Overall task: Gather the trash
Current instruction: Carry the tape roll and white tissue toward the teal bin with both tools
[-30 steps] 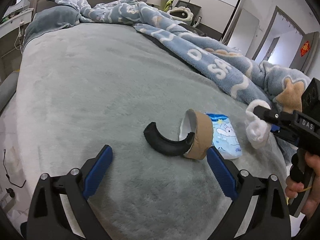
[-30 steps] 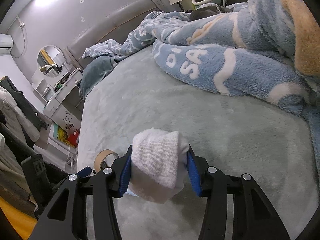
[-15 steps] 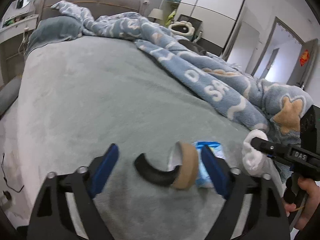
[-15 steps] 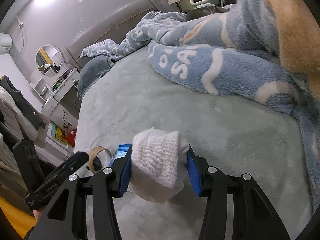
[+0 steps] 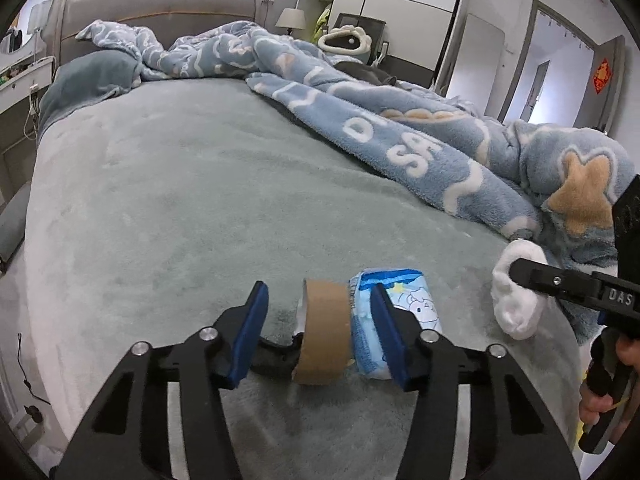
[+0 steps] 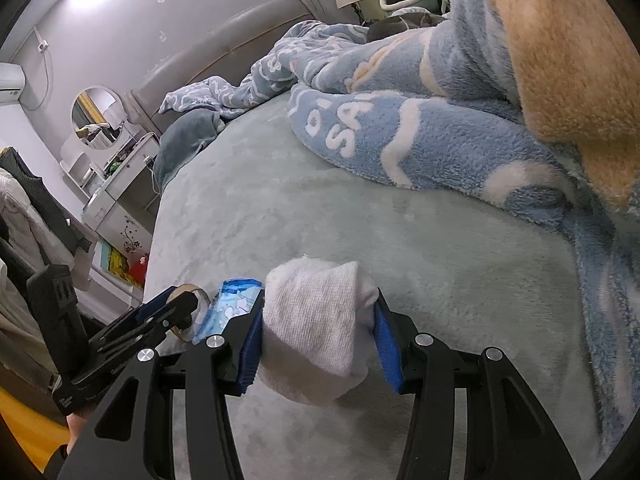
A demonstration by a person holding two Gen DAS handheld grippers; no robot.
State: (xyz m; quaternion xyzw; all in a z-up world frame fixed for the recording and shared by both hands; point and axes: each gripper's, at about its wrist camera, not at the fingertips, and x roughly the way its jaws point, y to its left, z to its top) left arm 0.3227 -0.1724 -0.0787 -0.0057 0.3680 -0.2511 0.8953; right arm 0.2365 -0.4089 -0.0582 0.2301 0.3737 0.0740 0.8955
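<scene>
On the grey-green bed cover (image 5: 180, 200) lie a brown tape roll (image 5: 324, 340), a blue printed packet (image 5: 404, 312) right of it, and a black curved piece (image 5: 276, 358) mostly hidden under my left finger. My left gripper (image 5: 320, 328) straddles the roll and the packet's left edge, and its jaws are closing. A gap still shows between the left pad and the roll. My right gripper (image 6: 320, 344) is shut on a white cloth wad (image 6: 316, 332), held just above the bed to the right of the packet (image 6: 236, 304). From that side, the left gripper (image 6: 160, 312) reaches the roll (image 6: 188, 292).
A rumpled blue fleece blanket (image 5: 400, 140) covers the bed's right side and runs up to the headboard (image 5: 160, 4). A dressing table with a round mirror (image 6: 120, 168) stands beside the bed. A wardrobe and an open door (image 5: 552, 60) are behind. A hand (image 5: 600, 400) holds the right gripper.
My left gripper has come forward over the tape roll and its jaws have narrowed around it, covering most of the black curved piece. The right gripper keeps its hold on the white wad.
</scene>
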